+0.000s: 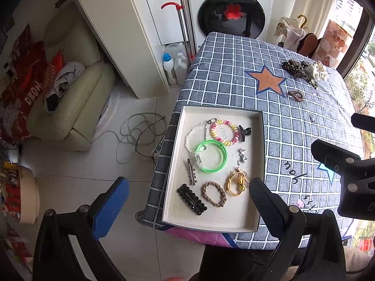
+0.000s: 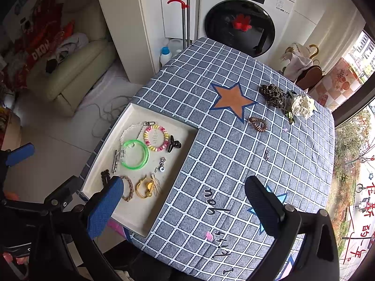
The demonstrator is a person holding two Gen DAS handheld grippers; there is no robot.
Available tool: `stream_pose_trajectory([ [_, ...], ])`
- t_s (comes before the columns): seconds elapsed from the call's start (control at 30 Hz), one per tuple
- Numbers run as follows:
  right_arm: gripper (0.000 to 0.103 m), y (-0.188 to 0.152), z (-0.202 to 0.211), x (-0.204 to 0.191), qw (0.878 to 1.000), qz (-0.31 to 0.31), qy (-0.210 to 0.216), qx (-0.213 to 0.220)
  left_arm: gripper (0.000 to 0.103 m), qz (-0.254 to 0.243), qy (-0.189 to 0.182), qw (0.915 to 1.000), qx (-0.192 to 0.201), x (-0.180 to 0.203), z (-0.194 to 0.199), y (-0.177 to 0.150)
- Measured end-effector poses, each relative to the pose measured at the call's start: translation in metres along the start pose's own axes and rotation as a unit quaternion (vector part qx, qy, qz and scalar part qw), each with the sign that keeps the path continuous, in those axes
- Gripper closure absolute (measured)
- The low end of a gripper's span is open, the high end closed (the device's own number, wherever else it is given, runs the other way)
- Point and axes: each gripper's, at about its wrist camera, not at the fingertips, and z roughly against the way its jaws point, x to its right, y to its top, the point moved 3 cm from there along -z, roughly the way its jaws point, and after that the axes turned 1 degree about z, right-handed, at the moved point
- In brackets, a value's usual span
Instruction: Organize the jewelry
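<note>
You are between picks: both tools hang above the tabletop [image 2: 234,154] with jaws spread wide and nothing between them. The left tool [image 1: 187,201] hovers over the tray [image 1: 261,164], which sits at the lower centre of its frame; the right tool [image 2: 182,201] looks down on the checked cloth just right of the tray.

Most of the jewelry already lies in the tray: the green bangle [image 1: 211,155], the pink-and-yellow coil band [image 1: 226,132], the braided band [image 1: 213,194], the gold ring piece [image 1: 236,183] and several clips. My reading is that the sorting is well along and the loose pieces are what remain.

Those sit in the upper right of the right wrist view: the leopard scrunchie [image 2: 274,94], the cream scrunchie [image 2: 303,105], the brown coil tie [image 2: 257,123] and a small silver piece [image 2: 266,155] lying alone on the cloth. Your next move likely calls for reaching the right tool forward and lowering its fingers around one of them; the silver piece is nearest but flat and tiny, so it needs a careful pinch.

The right wrist view shows a small pink bit [image 2: 208,236] low on the cloth, which the left view does not clearly show. The left view alone shows the whole black beaded clip [image 1: 191,199], which the blue finger largely covers in the right
</note>
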Motion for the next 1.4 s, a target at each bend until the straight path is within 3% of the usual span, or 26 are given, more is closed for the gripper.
stream_pose_trajectory([
  [1.4, 0.0, -0.001, -0.0023, -0.0036, 1.0, 0.004, 0.003, -0.002, 0.0, 0.001, 0.002, 1.0, -0.002, -0.003, -0.005, -0.0041],
])
